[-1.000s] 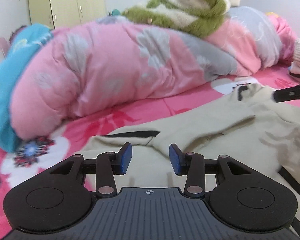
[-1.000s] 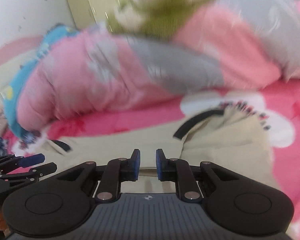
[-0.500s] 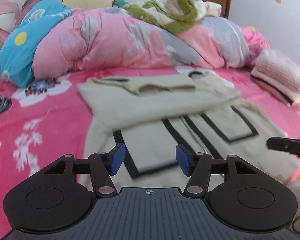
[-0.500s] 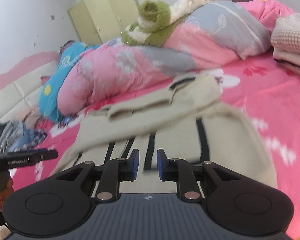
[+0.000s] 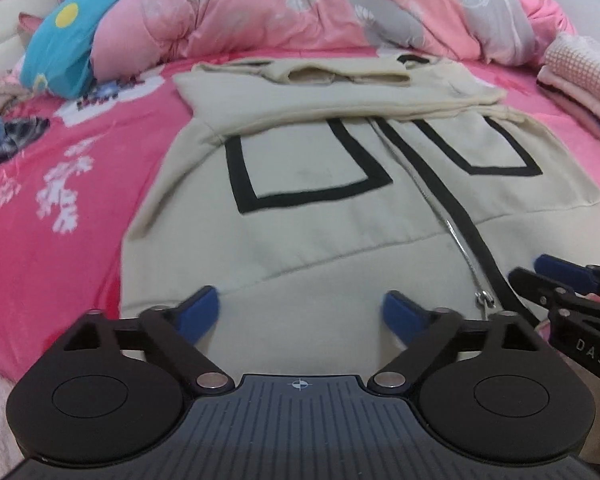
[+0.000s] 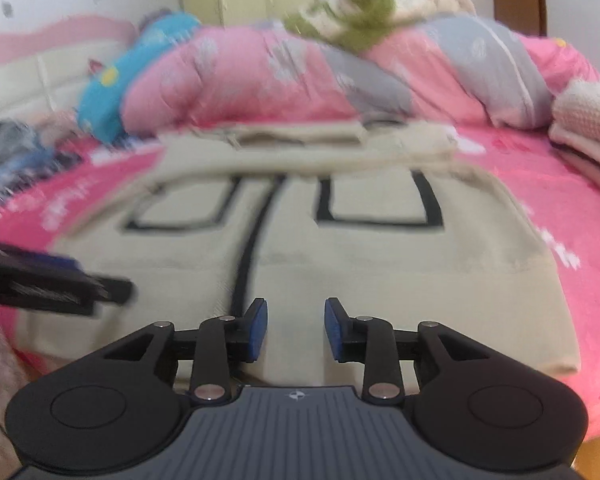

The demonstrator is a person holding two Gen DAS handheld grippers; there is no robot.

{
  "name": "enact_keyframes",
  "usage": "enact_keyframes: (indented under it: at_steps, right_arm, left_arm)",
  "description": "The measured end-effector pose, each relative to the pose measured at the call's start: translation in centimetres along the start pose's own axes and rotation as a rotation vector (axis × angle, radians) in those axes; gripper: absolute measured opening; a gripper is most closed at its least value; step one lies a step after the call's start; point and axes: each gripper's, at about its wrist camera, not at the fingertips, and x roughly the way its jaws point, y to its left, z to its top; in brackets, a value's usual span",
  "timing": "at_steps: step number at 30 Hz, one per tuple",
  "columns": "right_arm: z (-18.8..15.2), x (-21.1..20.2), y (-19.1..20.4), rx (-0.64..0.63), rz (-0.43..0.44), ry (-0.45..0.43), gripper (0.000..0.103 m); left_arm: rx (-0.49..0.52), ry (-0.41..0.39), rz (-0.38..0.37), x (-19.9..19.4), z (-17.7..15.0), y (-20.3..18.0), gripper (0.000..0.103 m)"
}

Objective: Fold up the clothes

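Observation:
A beige zip-up jacket point(image 5: 324, 216) with black-outlined pockets lies flat on the pink bed, its sleeves folded across the chest near the collar. In the blurred right wrist view the jacket point(image 6: 380, 248) shows the same way. My left gripper point(image 5: 300, 312) hovers over the left half of the hem, its jaws opening wide, nothing between them. My right gripper point(image 6: 296, 330) sits over the hem just right of the zip, jaws opening, also with nothing in them. Its fingers point(image 5: 556, 280) reach in at the right edge of the left wrist view.
A pink and grey duvet point(image 5: 300, 8) is heaped along the far side of the bed, a blue pillow point(image 5: 56, 44) at its left. Folded pink knitwear point(image 5: 580, 68) lies at the far right. Loose clothes point(image 5: 4, 136) sit at the left edge.
Both grippers pulled back from the collar end toward the jacket's hem. Both sets of jaws widened, the left far more. The sleeves now lie folded across the chest.

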Motion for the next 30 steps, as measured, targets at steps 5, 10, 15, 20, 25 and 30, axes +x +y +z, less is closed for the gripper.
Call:
enact_keyframes:
  at_steps: [5, 10, 15, 20, 25, 30]
  right_arm:
    - [-0.7, 0.0, -0.9, 0.033, 0.026, -0.02, 0.033]
    - [-1.0, -0.1, -1.0, 0.029, 0.026, -0.027, 0.034]
    - [0.3, -0.5, -0.8, 0.032, -0.001, -0.043, 0.034]
    - [1.3, -0.1, -1.4, 0.027, -0.064, -0.052, 0.037]
    - [-0.1, 1.0, -1.0, -0.022, -0.1, -0.04, 0.043]
    - [0.0, 0.8, -1.1, -0.018, -0.113, -0.047, 0.048]
  left_arm:
    - [0.008, 0.015, 0.023, 0.1, -0.3, -0.7, 0.101]
    - [0.0, 0.023, 0.032, 0.1, -0.4, -0.8, 0.103]
    - [0.001, 0.028, 0.039, 0.1, -0.4, -1.0, 0.103]
    - [-0.008, 0.038, 0.043, 0.2, -0.3, -1.0, 0.103]
    - [-0.006, 0.045, 0.053, 0.3, -0.3, -1.2, 0.103]
    - [-0.009, 0.047, 0.066, 0.3, -0.4, -1.4, 0.103]
